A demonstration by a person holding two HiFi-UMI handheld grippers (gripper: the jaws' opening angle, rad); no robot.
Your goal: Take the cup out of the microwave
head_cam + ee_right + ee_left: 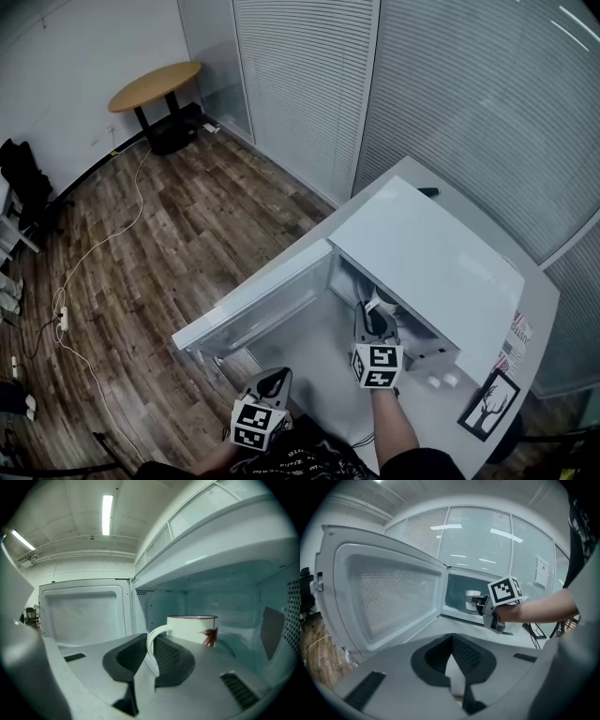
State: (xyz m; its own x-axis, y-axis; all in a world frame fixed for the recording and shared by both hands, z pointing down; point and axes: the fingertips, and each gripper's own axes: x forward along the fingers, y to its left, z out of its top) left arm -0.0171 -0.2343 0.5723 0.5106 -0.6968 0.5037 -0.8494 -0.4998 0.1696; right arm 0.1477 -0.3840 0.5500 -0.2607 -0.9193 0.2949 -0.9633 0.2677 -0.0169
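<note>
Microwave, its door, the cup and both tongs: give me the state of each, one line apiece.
microwave, open, with a cup in it.
door, swung wide open.
cup, upright inside the microwave, handle toward the opening.
right tongs, shut on the cup's handle.
left tongs, shut, nothing between them, outside the microwave.

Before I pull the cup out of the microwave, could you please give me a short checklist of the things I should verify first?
1. Microwave door swung wide open: ok.
2. Right gripper closed on the handle of the cup: ok.
3. Cup standing upright on the oven floor: ok.
4. Whether the cup holds liquid that could spill: cannot tell; its inside is not visible.
5. Left gripper empty and held back outside the opening: ok.
</note>
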